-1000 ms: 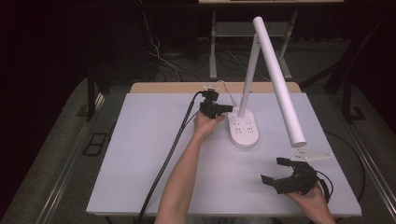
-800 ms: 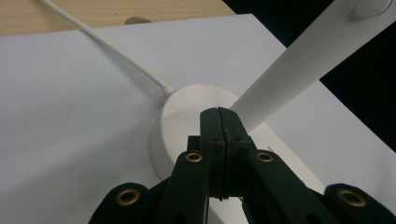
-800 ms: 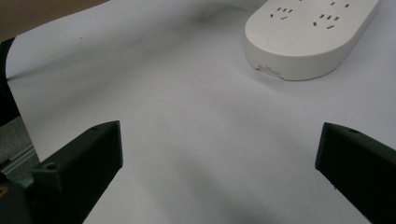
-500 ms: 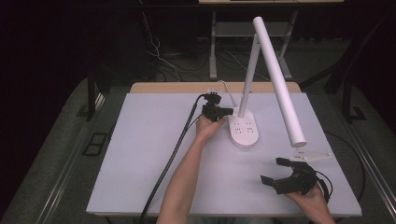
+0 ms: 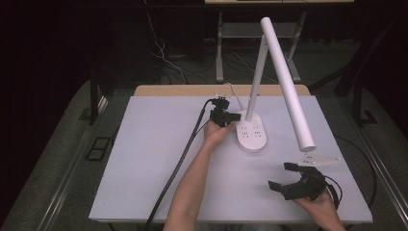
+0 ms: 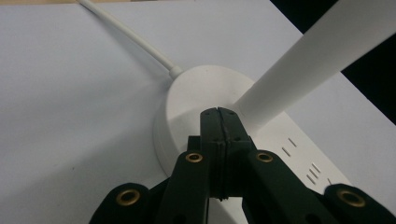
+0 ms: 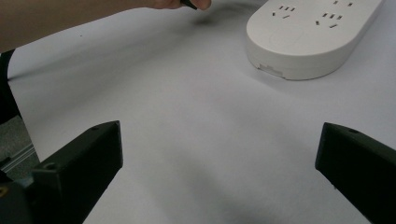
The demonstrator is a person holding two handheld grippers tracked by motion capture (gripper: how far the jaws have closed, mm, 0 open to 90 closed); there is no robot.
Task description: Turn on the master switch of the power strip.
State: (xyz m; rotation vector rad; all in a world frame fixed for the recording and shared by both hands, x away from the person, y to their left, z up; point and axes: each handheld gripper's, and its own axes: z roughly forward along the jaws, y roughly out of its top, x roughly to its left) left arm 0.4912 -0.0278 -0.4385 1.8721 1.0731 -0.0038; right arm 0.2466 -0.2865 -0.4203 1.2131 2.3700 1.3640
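While the left hand-held gripper [image 5: 230, 117] rests its tips on the rear of the lamp base [image 5: 252, 135], beside the foot of the stem [image 5: 256, 72], we see its jaws pressed fully together with nothing between them. We count one desk lamp, standing toward the back of the worktop [image 5: 154, 159], with one white cord [image 6: 135, 39] leaving its base. On that base we make out two groups of socket slots, perhaps more, as they are small. Our right hand-held gripper [image 5: 286, 178] sits near the front right, jaws spread wide and empty, well apart from the lamp.
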